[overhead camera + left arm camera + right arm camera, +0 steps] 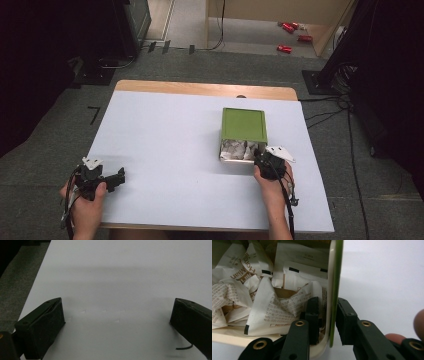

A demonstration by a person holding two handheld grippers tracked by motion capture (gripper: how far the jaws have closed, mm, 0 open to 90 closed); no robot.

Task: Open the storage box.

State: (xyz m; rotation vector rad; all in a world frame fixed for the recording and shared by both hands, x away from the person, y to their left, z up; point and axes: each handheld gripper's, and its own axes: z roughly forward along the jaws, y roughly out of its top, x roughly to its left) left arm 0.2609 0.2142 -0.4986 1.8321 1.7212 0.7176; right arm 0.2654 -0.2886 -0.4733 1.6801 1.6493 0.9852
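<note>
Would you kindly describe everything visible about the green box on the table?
The green box lies on its side right of the white table's middle, open mouth facing the person. Its cream interior holds crumpled white printed packets. The right gripper straddles its thin side wall, one jaw inside, one outside.

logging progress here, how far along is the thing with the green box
Looks done: the green box lies on its side on the white table, open end toward the person, white packets inside.
In hand: the right gripper straddles the box's side wall, one jaw inside, one outside.
Left: any lift or move; the left gripper is open over bare table.
</note>
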